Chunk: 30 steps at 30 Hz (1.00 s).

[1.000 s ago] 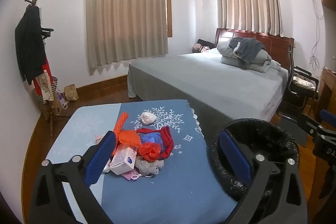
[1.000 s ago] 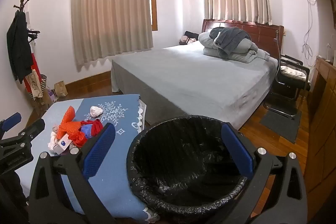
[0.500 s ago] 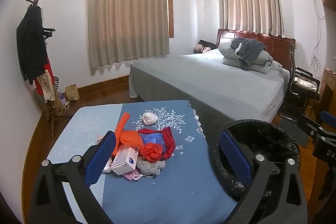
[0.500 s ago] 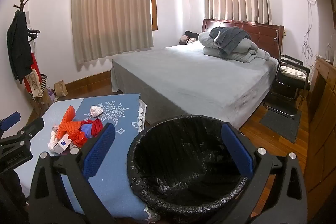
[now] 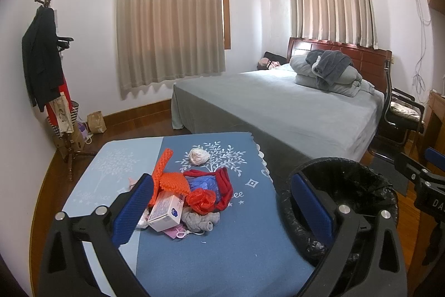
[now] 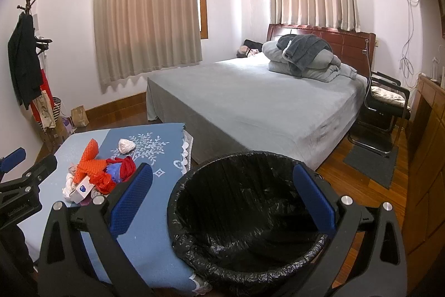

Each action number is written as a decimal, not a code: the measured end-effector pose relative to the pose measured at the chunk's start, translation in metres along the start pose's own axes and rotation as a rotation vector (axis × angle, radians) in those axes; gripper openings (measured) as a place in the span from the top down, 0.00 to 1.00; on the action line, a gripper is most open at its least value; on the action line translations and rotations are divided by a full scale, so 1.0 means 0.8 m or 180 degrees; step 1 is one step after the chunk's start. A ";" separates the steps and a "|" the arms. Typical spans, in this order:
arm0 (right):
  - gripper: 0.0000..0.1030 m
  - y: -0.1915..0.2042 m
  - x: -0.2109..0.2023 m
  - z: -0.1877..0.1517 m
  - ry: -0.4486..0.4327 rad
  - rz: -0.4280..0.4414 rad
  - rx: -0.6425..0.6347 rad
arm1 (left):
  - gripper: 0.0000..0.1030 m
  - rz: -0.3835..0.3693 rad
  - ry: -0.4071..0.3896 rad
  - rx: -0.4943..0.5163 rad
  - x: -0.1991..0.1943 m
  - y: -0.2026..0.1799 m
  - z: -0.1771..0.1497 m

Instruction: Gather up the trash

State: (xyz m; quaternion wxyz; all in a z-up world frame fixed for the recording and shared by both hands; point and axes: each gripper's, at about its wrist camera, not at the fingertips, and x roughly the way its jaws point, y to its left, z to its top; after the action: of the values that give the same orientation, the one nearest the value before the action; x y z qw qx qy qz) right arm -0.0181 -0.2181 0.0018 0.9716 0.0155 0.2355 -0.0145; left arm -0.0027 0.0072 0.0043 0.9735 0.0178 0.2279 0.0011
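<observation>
Near the table's (image 5: 250, 247) left edge, the trash pile (image 5: 186, 196) lies grouped for pickup. Lined bin (image 6: 250, 213) stands beside the right edge to receive it. Left gripper (image 5: 222, 208) and right gripper (image 6: 222, 202): both jaws spread, empty.

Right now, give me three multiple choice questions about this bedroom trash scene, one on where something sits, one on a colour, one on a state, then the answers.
1. Where is the crumpled white paper ball?
A. on the blue patterned tablecloth, apart from the trash pile
B. inside the bin
C. on the bed

2. What colour is the plastic bag lining the round trash bin?
A. white
B. black
C. green

3. How does the left gripper stand?
A. shut on the small white cardboard box
B. shut on the paper ball
C. open, holding nothing

Answers:
1. A, it lies alone on the tree print beyond the pile.
2. B, glossy black liner folds over the rim.
3. C, its blue pads are wide apart.
</observation>
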 end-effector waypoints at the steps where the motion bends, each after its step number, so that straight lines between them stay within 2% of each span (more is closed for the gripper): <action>1: 0.05 0.000 0.001 0.000 0.0002 0.0000 0.0000 | 0.06 -0.0002 0.0000 0.0000 -0.001 0.001 0.000; 30: 0.05 0.004 0.004 -0.002 0.0019 -0.0003 -0.0001 | 0.06 0.0001 0.0009 -0.0003 0.000 -0.001 0.000</action>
State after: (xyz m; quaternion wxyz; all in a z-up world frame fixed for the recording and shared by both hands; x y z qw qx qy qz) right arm -0.0161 -0.2148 -0.0007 0.9709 0.0153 0.2384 -0.0148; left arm -0.0027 0.0067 0.0045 0.9732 0.0174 0.2292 0.0014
